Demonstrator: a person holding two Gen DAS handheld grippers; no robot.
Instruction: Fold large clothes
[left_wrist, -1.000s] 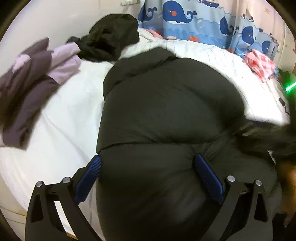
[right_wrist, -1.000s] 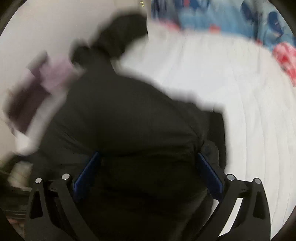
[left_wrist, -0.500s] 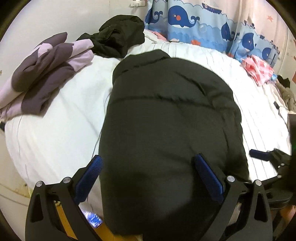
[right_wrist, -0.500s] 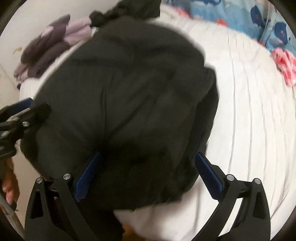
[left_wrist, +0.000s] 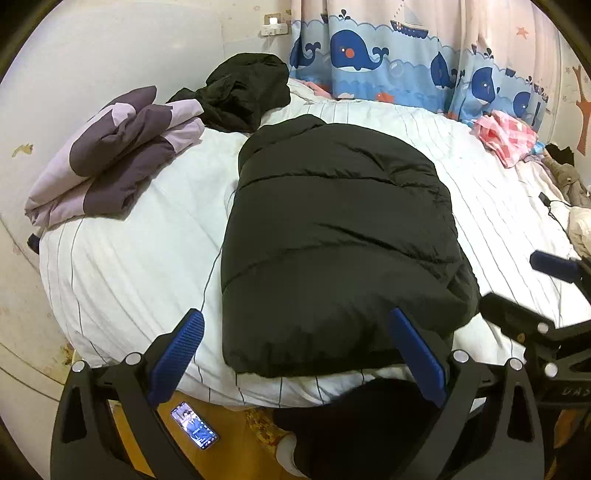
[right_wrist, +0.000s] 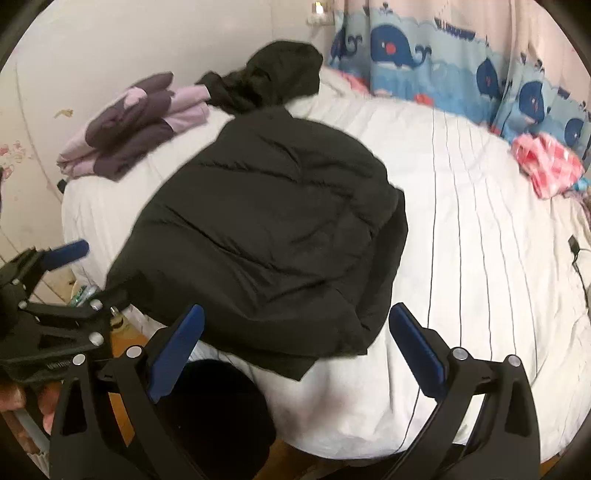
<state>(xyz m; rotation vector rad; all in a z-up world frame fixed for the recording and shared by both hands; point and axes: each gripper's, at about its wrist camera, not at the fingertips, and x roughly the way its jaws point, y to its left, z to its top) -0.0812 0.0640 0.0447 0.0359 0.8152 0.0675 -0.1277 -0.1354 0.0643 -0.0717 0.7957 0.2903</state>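
A black puffer jacket (left_wrist: 332, 240) lies folded into a thick block on the white striped bed (left_wrist: 129, 258), its near edge at the bed's front edge. It also shows in the right wrist view (right_wrist: 266, 229). My left gripper (left_wrist: 295, 354) is open and empty, held above the jacket's near edge without touching it. My right gripper (right_wrist: 295, 347) is open and empty, above the jacket's near right corner. Each gripper shows at the side of the other's view.
A folded purple and lilac garment (left_wrist: 110, 155) and a crumpled black garment (left_wrist: 243, 92) lie at the bed's far left. A pink checked cloth (left_wrist: 506, 136) lies far right by the whale curtain (left_wrist: 406, 55). A phone (left_wrist: 194, 430) lies on the floor below.
Both grippers have pulled back from the jacket toward the bed's front edge and risen. The jacket now lies still and folded, free of both grippers.
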